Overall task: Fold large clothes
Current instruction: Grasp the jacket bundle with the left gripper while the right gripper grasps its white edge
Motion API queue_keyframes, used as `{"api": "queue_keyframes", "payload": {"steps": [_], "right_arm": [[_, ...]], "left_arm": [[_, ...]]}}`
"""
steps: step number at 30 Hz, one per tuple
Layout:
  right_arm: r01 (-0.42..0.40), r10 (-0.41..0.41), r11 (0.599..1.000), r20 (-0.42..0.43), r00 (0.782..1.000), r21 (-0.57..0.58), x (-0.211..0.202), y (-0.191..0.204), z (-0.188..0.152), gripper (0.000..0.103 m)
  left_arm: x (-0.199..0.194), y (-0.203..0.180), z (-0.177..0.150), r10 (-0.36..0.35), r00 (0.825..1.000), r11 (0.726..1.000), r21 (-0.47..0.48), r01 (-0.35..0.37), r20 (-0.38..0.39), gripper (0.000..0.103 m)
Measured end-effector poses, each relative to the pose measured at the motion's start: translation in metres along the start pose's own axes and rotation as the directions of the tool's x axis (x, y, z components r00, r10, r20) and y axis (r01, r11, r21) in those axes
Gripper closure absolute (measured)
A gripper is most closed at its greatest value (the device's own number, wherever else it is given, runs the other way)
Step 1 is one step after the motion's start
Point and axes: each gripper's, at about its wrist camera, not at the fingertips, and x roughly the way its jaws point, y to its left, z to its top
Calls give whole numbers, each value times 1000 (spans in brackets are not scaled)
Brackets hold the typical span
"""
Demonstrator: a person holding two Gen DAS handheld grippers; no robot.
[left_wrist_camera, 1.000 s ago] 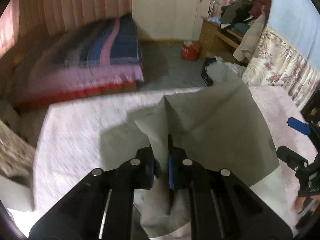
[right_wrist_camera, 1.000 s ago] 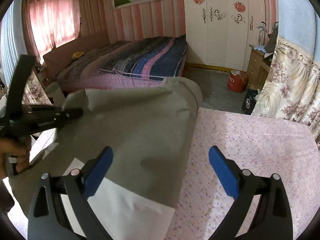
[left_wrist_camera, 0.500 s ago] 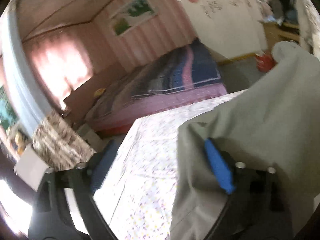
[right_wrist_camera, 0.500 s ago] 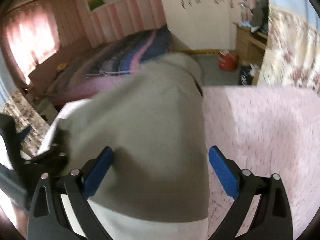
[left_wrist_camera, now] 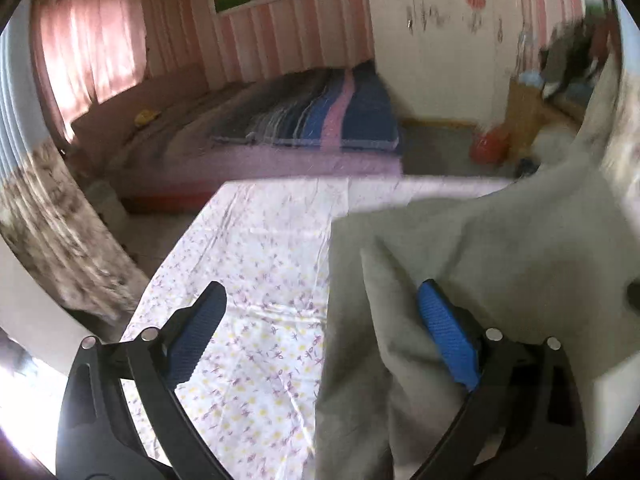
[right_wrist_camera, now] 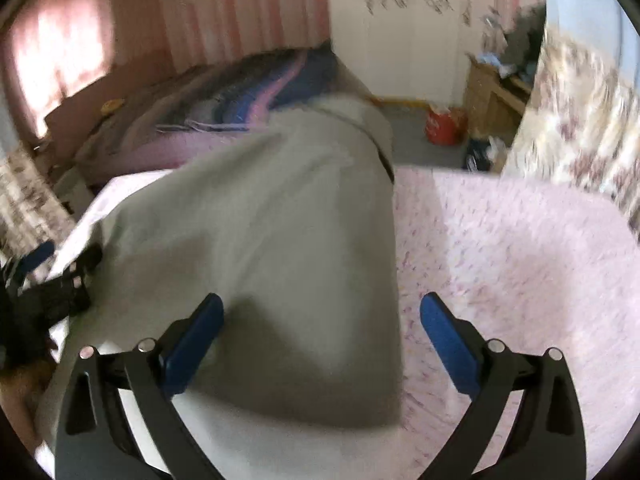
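- Left tongs (left_wrist_camera: 320,320): spread wide, jaws just opened, grey cloth (left_wrist_camera: 500,248) loose against one pad.
- Right tongs (right_wrist_camera: 322,328): released, above cloth on floral sheet (right_wrist_camera: 520,260).

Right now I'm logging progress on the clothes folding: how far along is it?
Done: one fold, the grey garment doubled over on the floral sheet. In hand: nothing; the left gripper has just opened, cloth loose between its jaws, and the right gripper is open above the garment. Left: further folds.
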Motion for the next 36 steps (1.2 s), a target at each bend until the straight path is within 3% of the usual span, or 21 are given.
{"api": "queue_keyframes", "payload": {"steps": [2,5,9,12,13,16,20,21,25,29,32,36], "right_arm": [[-14,15,999,16,1000,-31,-24,-5,-8,4],[-44,44,999,43,998,2,-54,-24,-23,4],[-104,97,986,62,993,126,-92,-49,-45,4],[-93,86,990,72,994,106,-101,-44,-47,4],[-84,78,993,71,994,83,-100,-40,-47,4],[-98,94,991,53,994,89,-90,-39,-47,4],[-106,105,993,12,994,55,-71,-26,-54,4],[-107,108,993,-7,994,48,-63,-24,-56,4],[-107,111,993,-85,990,52,-32,-22,-61,4],[-88,92,995,-86,992,47,-22,-19,-60,2],[-109,116,992,-108,987,70,-10,-22,-59,2],[-156,169,982,-133,977,107,5,-28,-59,2]], "left_arm": [[-29,10,5,-103,995,994,-36,104,15,3],[-69,17,8,-160,986,985,-57,163,48,3],[-122,26,1,-284,957,951,-114,289,60,3],[-138,14,-11,-380,924,912,-147,382,44,3],[-139,3,-17,-383,923,914,-129,385,38,3],[-121,-20,-38,-274,962,960,-55,274,12,3],[-69,-15,-73,-346,930,929,-181,322,-122,3],[-59,-12,-82,-384,915,911,-213,353,-125,3],[-44,-11,-97,-449,885,876,-253,410,-121,3],[-34,-7,-101,-461,878,865,-286,412,-129,3],[-29,-15,-101,-462,875,870,-266,416,-143,3],[-20,-16,-96,-483,858,862,-267,431,-174,3]]}}
